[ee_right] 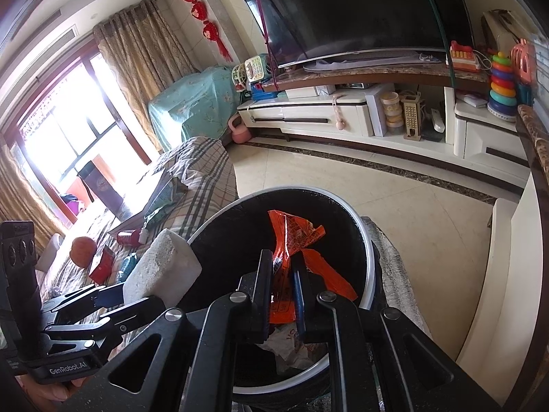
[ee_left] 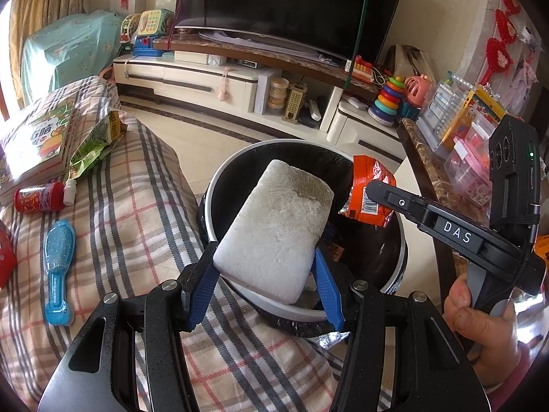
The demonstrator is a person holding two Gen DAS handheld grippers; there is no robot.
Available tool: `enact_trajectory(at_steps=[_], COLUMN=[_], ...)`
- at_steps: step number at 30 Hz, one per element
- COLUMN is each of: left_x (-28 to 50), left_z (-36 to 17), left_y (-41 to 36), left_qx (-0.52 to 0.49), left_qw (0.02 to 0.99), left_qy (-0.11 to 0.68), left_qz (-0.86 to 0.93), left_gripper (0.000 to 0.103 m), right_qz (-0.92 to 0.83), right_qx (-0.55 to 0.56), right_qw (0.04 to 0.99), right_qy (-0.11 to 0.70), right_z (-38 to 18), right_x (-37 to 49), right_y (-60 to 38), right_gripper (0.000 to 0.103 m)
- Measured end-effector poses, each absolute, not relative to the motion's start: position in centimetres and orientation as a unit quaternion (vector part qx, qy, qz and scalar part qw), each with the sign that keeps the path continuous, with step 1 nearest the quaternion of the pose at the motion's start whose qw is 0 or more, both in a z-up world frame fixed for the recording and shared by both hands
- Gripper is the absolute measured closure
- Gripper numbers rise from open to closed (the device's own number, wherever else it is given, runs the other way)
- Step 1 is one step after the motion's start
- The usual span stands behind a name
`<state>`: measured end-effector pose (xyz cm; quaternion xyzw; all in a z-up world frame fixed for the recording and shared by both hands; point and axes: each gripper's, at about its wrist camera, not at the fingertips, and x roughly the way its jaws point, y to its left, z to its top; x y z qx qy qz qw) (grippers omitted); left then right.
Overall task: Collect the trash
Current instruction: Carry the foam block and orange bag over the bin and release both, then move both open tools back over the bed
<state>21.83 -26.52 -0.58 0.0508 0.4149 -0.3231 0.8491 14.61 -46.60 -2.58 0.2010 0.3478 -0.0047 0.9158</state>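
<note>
My left gripper [ee_left: 266, 267] is shut on a white foam block [ee_left: 278, 233] and holds it over the near rim of a round trash bin [ee_left: 219, 178] lined with a black bag. My right gripper [ee_right: 283, 264] is shut on a crumpled orange snack wrapper [ee_right: 295, 233] and holds it over the bin's opening [ee_right: 369, 250]. In the left wrist view the right gripper [ee_left: 370, 189] reaches in from the right with the wrapper [ee_left: 369, 189]. In the right wrist view the left gripper [ee_right: 120, 292] holds the foam block [ee_right: 161, 267] at the bin's left edge.
A plaid-covered sofa [ee_left: 137, 213] at left carries a green snack bag [ee_left: 92, 144], a red bottle [ee_left: 39, 194], a blue brush [ee_left: 60, 257] and a book [ee_left: 37, 137]. A marble-topped table [ee_left: 425, 158] stands to the right of the bin. A TV stand [ee_left: 212, 79] lies beyond.
</note>
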Motion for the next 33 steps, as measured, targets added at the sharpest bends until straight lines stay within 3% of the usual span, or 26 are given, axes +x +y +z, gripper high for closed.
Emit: enact_trajectory(at_steps=[4, 7, 9, 13, 18, 21, 33], left_x=[21.9, 22.0, 21.9, 21.4, 20.4, 20.0, 18.3], left_z=[-0.6, -0.6, -0.5, -0.2, -0.4, -0.8, -2.0], left_y=[-26.9, -26.8, -26.6, -25.7, -23.2, -21.4, -12.9], left_qx=[0.056, 0.052, 0.048, 0.040, 0.018, 0.003, -0.057], left_qw=[0.848, 0.848, 0.849, 0.855, 0.863, 0.866, 0.883], left_qy=[0.420, 0.423, 0.422, 0.414, 0.409, 0.413, 0.415], left_qz=[-0.320, -0.313, -0.314, -0.309, -0.295, -0.282, -0.213], left_gripper=[0.047, 0.041, 0.037, 0.030, 0.025, 0.024, 0.023], right_qz=[-0.008, -0.011, -0.009, -0.007, 0.003, 0.011, 0.049], right_qx=[0.202, 0.210, 0.216, 0.221, 0.228, 0.225, 0.218], right_qw=[0.915, 0.914, 0.914, 0.916, 0.919, 0.921, 0.919], right_qy=[0.349, 0.348, 0.343, 0.336, 0.322, 0.317, 0.326], right_z=[-2.6, -2.6, -2.5, -2.2, -1.5, -1.1, -1.1], right_x=[14.7, 14.6, 14.4, 14.1, 13.2, 12.7, 11.5], right_y=[-46.6, -46.9, -47.1, -47.0, -46.1, -45.0, -39.4], right_gripper=[0.087, 0.070, 0.046, 0.039, 0.009, 0.004, 0.002])
